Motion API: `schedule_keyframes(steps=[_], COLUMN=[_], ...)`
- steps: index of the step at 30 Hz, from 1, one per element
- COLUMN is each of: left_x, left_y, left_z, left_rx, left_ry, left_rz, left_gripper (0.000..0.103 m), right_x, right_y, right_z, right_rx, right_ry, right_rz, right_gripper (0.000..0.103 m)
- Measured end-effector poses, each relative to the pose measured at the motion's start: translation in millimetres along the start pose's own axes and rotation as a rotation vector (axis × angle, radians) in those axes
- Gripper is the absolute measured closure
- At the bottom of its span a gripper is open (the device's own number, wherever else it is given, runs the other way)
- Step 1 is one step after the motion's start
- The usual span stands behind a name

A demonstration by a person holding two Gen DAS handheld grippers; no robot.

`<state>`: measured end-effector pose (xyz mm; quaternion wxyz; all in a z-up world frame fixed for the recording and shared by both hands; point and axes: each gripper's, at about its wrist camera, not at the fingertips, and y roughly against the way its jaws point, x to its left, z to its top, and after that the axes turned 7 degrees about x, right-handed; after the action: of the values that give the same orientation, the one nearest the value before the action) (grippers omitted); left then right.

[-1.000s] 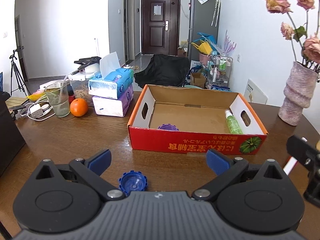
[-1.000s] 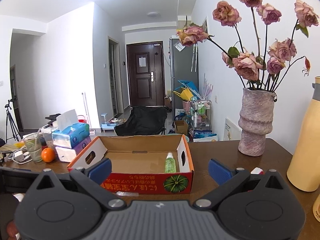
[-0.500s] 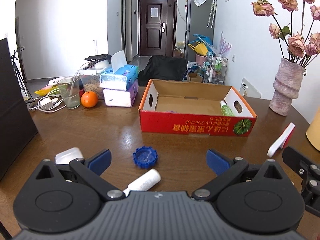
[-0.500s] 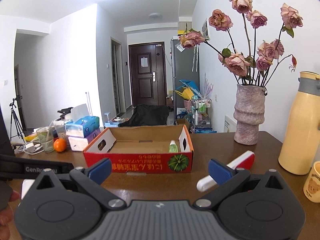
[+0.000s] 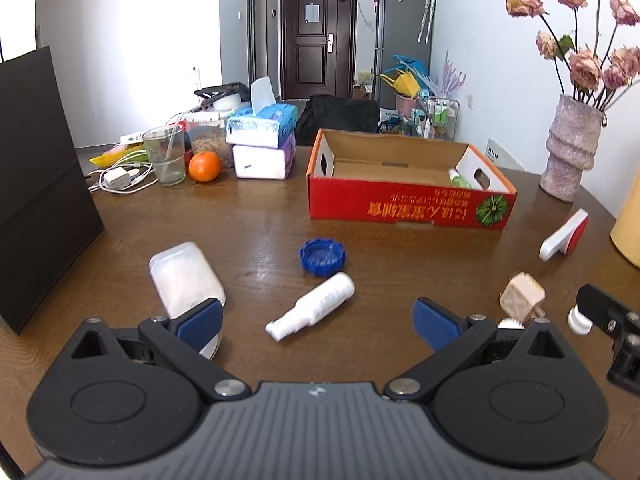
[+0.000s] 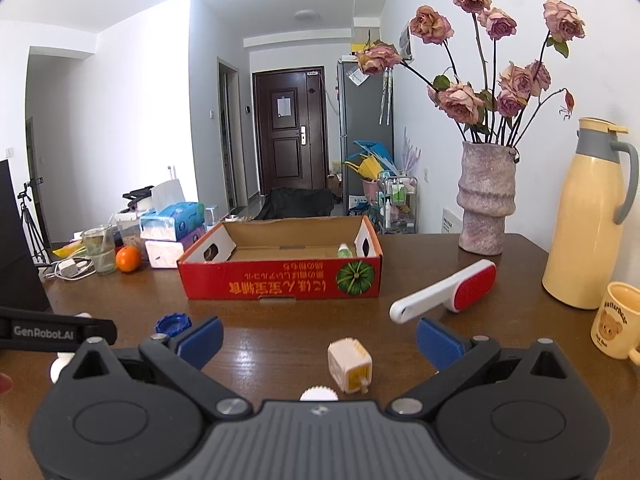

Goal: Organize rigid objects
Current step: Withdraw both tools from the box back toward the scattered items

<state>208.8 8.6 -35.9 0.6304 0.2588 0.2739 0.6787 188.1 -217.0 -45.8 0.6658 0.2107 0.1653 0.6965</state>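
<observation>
My left gripper [image 5: 318,322] fills the bottom of the frame, jaws spread wide with nothing between them. Just above lies a white bottle [image 5: 314,310] on its side, a blue cap [image 5: 322,257] beyond it, a clear container [image 5: 185,278] at lower left, and the red cardboard box [image 5: 408,204] at centre right.

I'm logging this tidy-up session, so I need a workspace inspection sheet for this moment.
Surface: brown wooden table, glossy.
Job's things: red cardboard box holding a green bottle; loose blue ridged cap, white spray bottle, translucent plastic case, beige cube, red-and-white brush.
Clutter: orange, tissue packs, glass, yellow mug.
Grippers: left gripper and right gripper open, empty.
Cables: white charger cord.
Surroundings: vase of roses, yellow thermos, dark door.
</observation>
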Motion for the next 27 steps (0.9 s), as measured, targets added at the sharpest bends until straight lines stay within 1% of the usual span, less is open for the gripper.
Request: schedule_keyframes(steps=[4,15,20,27], left_x=[9.0,29.8,39.2,62.5], left_y=[2.7,10.0,8.1,-1.4], left_z=[-12.4,-36.2,-47.2,-59.5], left_rx=[0.018,0.032,0.047,0.077], left_ry=[0.004,0.011,0.005,0.021], left_rz=[0.0,0.007,0.014,0.024], left_gripper=[0.0,0.0,0.0,0.0], right_x=[3.1,12.9,14.5,16.1], right_y=[5.2,14.7,14.7,9.5], right_z=[-8.6,-36.9,-42.7,-48.3], right_rx=[0.01,0.061,0.073,0.093], right_ry=[0.001,0.03,0.031,0.033], right_rz=[-0.004,-0.014,-0.018,-0.03], right_gripper=[0.0,0.0,0.0,0.0])
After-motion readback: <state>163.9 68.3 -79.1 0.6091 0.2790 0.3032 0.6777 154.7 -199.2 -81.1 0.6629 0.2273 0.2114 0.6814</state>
